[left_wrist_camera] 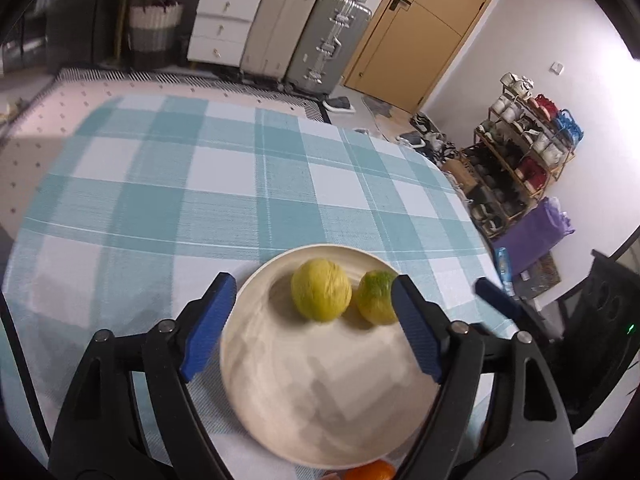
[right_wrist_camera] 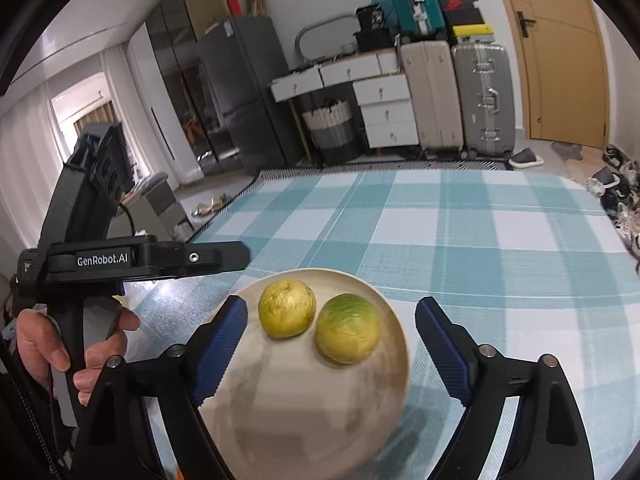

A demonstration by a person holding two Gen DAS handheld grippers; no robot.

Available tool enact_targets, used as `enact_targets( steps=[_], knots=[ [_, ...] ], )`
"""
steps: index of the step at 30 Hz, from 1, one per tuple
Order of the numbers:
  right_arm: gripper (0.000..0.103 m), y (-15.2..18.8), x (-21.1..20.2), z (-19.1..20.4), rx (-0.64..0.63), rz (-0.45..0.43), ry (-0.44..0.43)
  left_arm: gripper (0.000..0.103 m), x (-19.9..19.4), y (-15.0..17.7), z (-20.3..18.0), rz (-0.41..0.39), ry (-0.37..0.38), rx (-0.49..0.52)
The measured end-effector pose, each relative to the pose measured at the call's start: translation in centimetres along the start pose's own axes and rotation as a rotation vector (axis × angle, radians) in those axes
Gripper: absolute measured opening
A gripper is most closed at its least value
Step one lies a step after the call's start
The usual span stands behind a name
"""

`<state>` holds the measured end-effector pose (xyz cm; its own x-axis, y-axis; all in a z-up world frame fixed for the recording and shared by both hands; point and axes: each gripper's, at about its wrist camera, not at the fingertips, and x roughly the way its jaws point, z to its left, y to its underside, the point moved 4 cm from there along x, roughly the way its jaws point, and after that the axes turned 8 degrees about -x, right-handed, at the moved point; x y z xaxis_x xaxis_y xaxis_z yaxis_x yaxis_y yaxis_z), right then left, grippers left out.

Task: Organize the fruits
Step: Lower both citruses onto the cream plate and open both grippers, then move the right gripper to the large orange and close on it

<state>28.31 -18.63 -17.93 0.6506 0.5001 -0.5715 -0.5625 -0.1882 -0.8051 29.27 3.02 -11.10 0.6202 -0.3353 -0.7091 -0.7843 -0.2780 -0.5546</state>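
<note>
Cream-coloured round plate (left_wrist_camera: pixel 320 400), on a teal-and-white checked cloth (left_wrist_camera: pixel 200 184) over the surface, bearing two citrus-like fruits side by side and just touching: a yellow fruit (left_wrist_camera: pixel 321 295) and a yellow-green fruit (left_wrist_camera: pixel 376 298), both on the far half of the plate, its near half bare. Left gripper (left_wrist_camera: pixel 312 328): blue-padded fingers (left_wrist_camera: pixel 208 328) stand wide, nothing between the pads; the plate lies between and below them, the yellow fruit ahead and about centred in the gap, the yellow-green fruit tucked against the inner face of the right-hand finger, partly hidden by its tip. Right gripper (right_wrist_camera: pixel 332 344): fingers (right_wrist_camera: pixel 444 352) also wide and holding nothing; both fruits sit just ahead of the tips, the yellow fruit (right_wrist_camera: pixel 287 309) towards the left-hand finger, the yellow-green fruit (right_wrist_camera: pixel 347 329) nearer the middle of the gap and slightly closer to the camera. Neither fruit has a marked long axis; both are near-round. An orange fruit (left_wrist_camera: pixel 370 472) shows at the bottom edge of the left wrist view, off the near rim of the plate and behind that gripper's fingertips; a sliver of orange also shows low in the right view. Judgement: the placing of these two fruits looks done, and the coming move probably turns on the orange fruit, which lies back towards the person, below and behind both pairs of fingers. Which hand is nearer to it cannot be told.
</note>
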Motion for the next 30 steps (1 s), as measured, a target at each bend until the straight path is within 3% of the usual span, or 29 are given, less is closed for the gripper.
enact_targets(
  steps=[5, 12, 15, 18, 30],
  knots=[
    [0.1, 0.6, -3.1, 0.0, 0.021, -0.04, 0.041, 0.081, -3.2, 1.8, -0.2, -0.048, -0.049, 0.03],
    [0.103, 1.2, -7.0, 1.0, 0.031, -0.112, 0.042, 0.084, -7.0, 4.1, -1.2, -0.125, -0.137, 0.091],
    [0.103, 1.4, -8.1, 1.6, 0.022, -0.131, 0.045, 0.091, -8.3, 5.1, -1.8, -0.148, -0.166, 0.117],
    [0.103, 1.6, -9.2, 2.3, 0.011, -0.146, 0.049, 0.1, -9.4, 6.0, -2.1, -0.166, -0.172, 0.122],
    [0.103, 2.6, -12.4, 4.9, -0.023, -0.188, 0.052, 0.102, -11.8, 8.9, -2.2, -0.173, -0.201, 0.129]
  ],
)
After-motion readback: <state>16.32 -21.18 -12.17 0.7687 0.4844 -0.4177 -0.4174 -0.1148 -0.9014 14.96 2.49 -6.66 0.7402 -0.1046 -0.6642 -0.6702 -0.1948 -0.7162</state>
